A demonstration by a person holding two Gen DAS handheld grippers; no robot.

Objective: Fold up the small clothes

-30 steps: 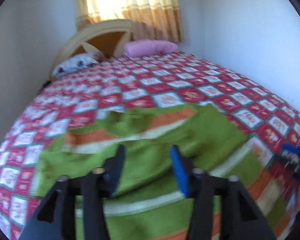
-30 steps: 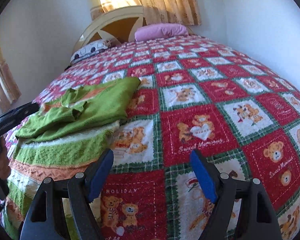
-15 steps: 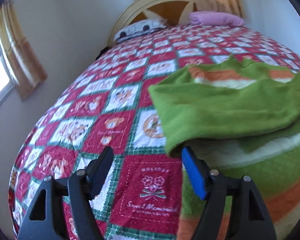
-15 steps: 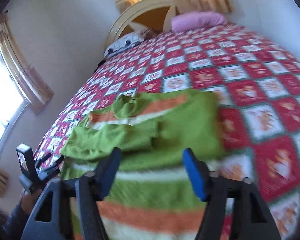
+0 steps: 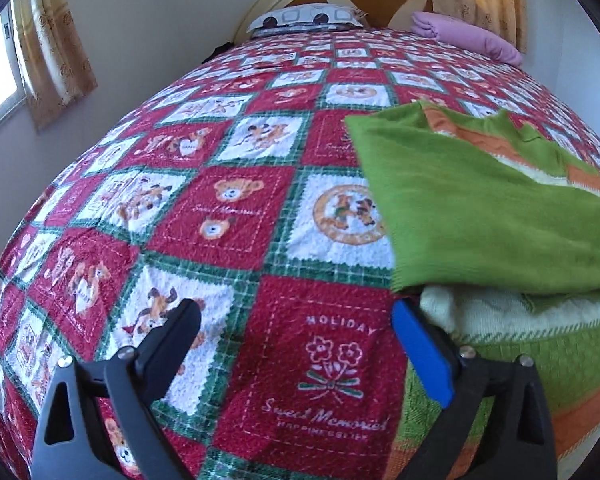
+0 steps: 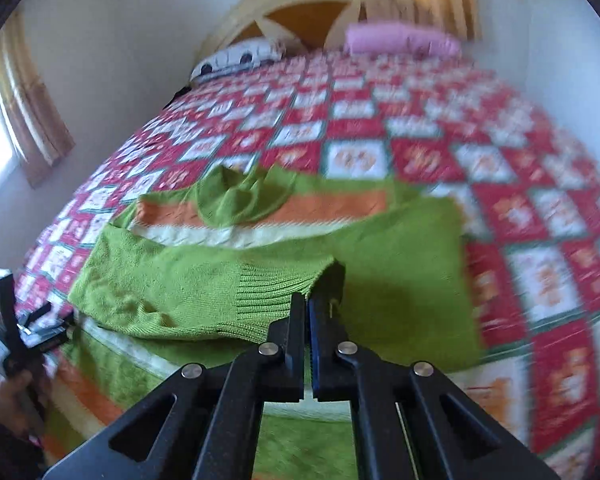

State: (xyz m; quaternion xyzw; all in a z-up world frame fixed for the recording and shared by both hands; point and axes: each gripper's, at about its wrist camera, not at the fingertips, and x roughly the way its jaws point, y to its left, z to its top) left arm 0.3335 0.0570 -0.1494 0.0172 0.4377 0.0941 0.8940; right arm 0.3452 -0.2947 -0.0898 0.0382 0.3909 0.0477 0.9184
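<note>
A green knit sweater [image 6: 400,264] with orange and cream stripes lies on the bed, both sleeves folded across its body. In the left wrist view the sweater [image 5: 488,208] fills the right side. My left gripper [image 5: 296,344] is open and empty, just left of the sweater's left edge, its blue pad beside the folded sleeve. It shows at the left edge of the right wrist view [image 6: 24,336]. My right gripper [image 6: 306,300] is shut over the ribbed cuff [image 6: 276,288] of the left sleeve; whether fabric sits between the pads I cannot tell.
The bed is covered by a red, white and green teddy-bear quilt [image 5: 228,216]. A patterned pillow [image 5: 304,18] and a pink pillow [image 5: 468,38] lie by the headboard. Walls stand close on both sides, with a curtained window [image 5: 4,72] at left.
My right gripper has closed from wide open and moved forward onto the sleeve cuff. My left gripper has stayed open at the sweater's left edge, shifted slightly.
</note>
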